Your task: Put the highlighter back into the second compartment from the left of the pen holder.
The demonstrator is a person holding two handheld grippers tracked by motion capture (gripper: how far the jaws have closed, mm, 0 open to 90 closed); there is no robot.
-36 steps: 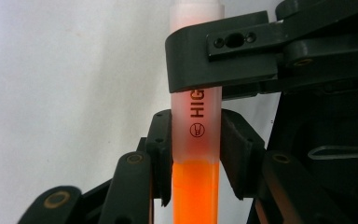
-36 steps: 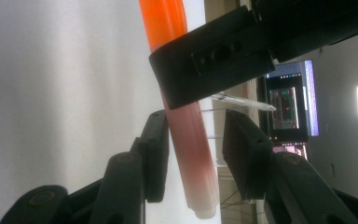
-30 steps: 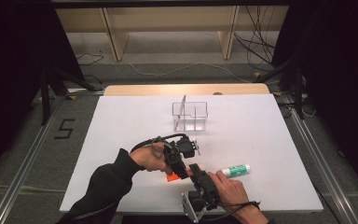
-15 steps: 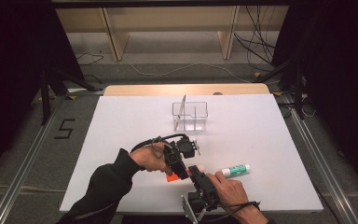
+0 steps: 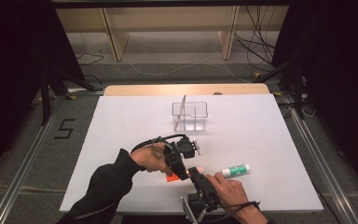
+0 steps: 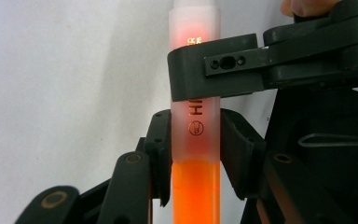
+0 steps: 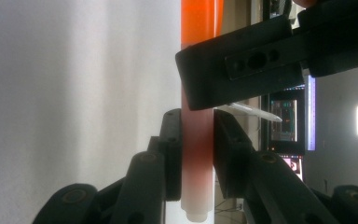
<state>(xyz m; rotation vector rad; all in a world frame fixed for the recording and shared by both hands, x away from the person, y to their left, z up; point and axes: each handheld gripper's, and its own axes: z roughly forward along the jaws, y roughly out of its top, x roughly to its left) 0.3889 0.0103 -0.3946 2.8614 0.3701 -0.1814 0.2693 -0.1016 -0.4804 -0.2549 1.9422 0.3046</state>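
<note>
An orange glue stick with a translucent white cap (image 6: 195, 140) is held between the two grippers just above the near part of the white table top (image 5: 121, 126), in front of the person. In the left gripper view, the black hand-held left gripper (image 6: 196, 149) is seen clamped on the stick where the frosted cap meets the orange body, both pads pressed against its sides. The black hand-held right gripper (image 7: 197, 154) is seen in its own view closed on the pale cap end, its jaws having just been closing with the cap between them; the orange body runs away from it towards the other gripper's jaw, which crosses the stick higher up. In the high view the left gripper (image 5: 182, 169) and the right gripper (image 5: 193, 173) meet tip to tip (only a small orange patch and the pale cap end can be made out between them there). A green-and-white tube (image 5: 235, 170) lies on the table just beside the right hand (image 5: 226, 189). A clear plastic box with inner dividers (image 5: 189, 115) stands well apart, farther back near the table's middle.
</note>
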